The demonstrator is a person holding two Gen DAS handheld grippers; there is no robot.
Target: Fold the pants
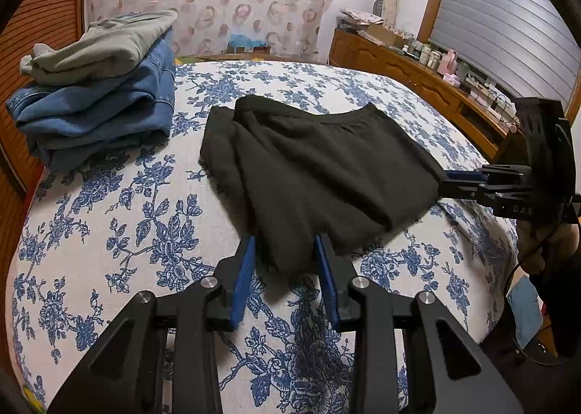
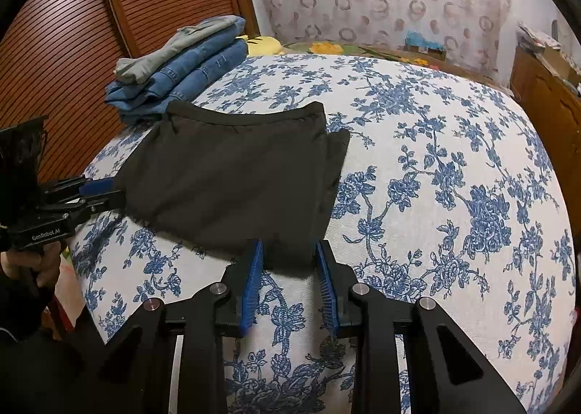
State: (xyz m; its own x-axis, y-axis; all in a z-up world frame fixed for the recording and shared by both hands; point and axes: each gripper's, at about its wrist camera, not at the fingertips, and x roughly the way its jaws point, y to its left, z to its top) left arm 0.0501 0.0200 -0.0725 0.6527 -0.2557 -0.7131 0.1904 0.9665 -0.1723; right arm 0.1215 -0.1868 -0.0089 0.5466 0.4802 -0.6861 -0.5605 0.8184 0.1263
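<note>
Black pants (image 1: 319,167), folded into a thick bundle, lie on the blue-flowered bed sheet (image 1: 127,232); they also show in the right wrist view (image 2: 236,174). My left gripper (image 1: 285,243) is open, its blue pads either side of the bundle's near corner. It shows at the left of the right wrist view (image 2: 109,192), at the fabric's edge. My right gripper (image 2: 288,247) is open around the near edge of the bundle. It shows at the right of the left wrist view (image 1: 450,181), its tips hidden by the cloth.
A stack of folded blue jeans (image 1: 98,113) with a grey-green garment (image 1: 101,44) on top sits at the bed's far left, by the slatted wooden door (image 2: 72,33). A wooden dresser (image 1: 417,76) with clutter runs along the right. A yellow plush (image 2: 263,44) lies behind the stack.
</note>
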